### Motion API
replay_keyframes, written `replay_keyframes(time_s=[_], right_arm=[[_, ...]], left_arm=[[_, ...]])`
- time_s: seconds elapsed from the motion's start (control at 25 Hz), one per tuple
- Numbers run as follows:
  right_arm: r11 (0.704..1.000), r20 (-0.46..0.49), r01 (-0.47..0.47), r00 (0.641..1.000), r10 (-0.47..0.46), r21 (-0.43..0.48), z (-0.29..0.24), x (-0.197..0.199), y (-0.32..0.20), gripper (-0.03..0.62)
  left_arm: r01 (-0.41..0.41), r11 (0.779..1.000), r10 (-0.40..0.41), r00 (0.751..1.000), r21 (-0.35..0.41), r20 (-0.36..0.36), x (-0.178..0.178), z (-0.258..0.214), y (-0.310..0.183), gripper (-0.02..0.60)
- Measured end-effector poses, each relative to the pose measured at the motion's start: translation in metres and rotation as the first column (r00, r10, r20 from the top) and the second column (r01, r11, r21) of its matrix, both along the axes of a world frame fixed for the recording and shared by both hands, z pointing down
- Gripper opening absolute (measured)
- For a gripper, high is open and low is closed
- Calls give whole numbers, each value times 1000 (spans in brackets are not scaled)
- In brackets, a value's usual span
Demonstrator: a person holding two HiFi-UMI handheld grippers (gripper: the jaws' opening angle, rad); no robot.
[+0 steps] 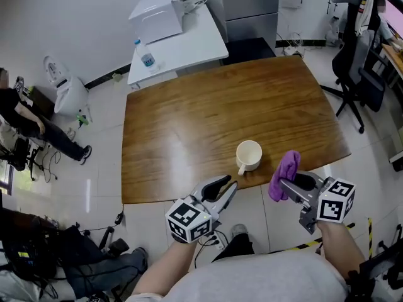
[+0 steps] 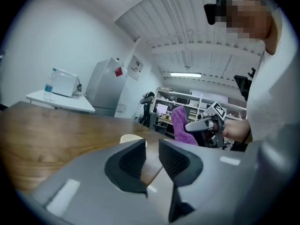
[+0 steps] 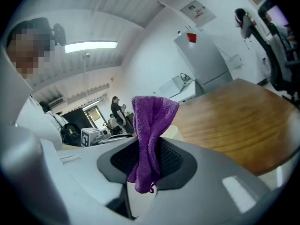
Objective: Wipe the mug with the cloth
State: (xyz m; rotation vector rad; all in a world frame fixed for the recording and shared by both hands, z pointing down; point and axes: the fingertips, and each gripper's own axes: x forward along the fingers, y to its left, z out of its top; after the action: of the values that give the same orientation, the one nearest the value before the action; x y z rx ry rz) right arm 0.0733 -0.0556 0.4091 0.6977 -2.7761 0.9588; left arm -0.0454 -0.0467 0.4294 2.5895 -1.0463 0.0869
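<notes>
Off the near edge of the wooden table (image 1: 189, 124), up in the right gripper (image 1: 284, 184): purple cloth (image 1: 284, 172), pinched between jaws pressed onto it, bunched above them and hanging below. Alongside, left gripper (image 1: 229, 185), jaws spread a little, nothing between. Upright on the table close to that edge, just beyond both grippers: white mug (image 1: 249, 155), handle toward the person.

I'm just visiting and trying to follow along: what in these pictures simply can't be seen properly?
- Mug: in the left gripper view only its rim shows over a jaw of the left gripper; in the right gripper view the cloth hides most of it.
- Stains on the mug: too small in the head view.
- Right gripper: its pads are partly hidden by the cloth clamped between them.
</notes>
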Motion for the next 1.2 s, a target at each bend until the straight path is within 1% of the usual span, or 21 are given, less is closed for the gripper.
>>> replay_keyframes(time_s=[0.12, 0.2, 0.28, 0.44, 0.52, 0.6, 0.68, 0.76, 0.84, 0.96, 1.08, 1.2], right_arm=[[990, -17, 92, 996, -91, 111, -29, 5, 44, 106], [977, -32, 146, 989, -143, 155, -38, 18, 80, 106], [963, -58, 198, 980, -190, 181, -43, 37, 120, 106], [928, -141, 291, 954, -264, 234, -51, 79, 209, 106], [921, -162, 307, 948, -274, 240, -55, 96, 249, 106], [921, -185, 306, 946, -266, 243, -58, 107, 281, 106], [919, -197, 303, 946, -258, 253, -65, 112, 297, 106], [917, -182, 303, 948, -262, 259, -76, 115, 305, 106], [918, -166, 304, 949, -269, 254, -81, 120, 316, 106], [919, -169, 314, 945, -279, 237, -82, 128, 332, 106], [921, -179, 315, 944, -278, 230, -87, 121, 344, 106], [917, -195, 319, 941, -276, 239, -88, 102, 355, 106]], left_arm=[[18, 995, -20, 1000, 94, 23, 9, -39, 45, 3], [31, 992, -38, 998, 126, 55, 27, -56, 80, 3], [50, 991, -61, 995, 127, 81, 54, -65, 121, 3], [96, 991, -103, 992, 95, 68, 107, -77, 209, 3], [108, 991, -114, 991, 84, 76, 124, -82, 250, 3], [107, 992, -113, 991, 69, 77, 132, -88, 282, 3], [103, 992, -108, 991, 66, 75, 136, -98, 301, 3], [110, 992, -116, 990, 67, 85, 138, -108, 311, 3], [113, 992, -117, 989, 57, 86, 144, -112, 321, 3], [112, 993, -115, 990, 39, 84, 153, -114, 335, 3], [101, 994, -103, 991, 33, 90, 150, -116, 347, 3], [81, 996, -83, 991, 23, 106, 138, -114, 356, 3]])
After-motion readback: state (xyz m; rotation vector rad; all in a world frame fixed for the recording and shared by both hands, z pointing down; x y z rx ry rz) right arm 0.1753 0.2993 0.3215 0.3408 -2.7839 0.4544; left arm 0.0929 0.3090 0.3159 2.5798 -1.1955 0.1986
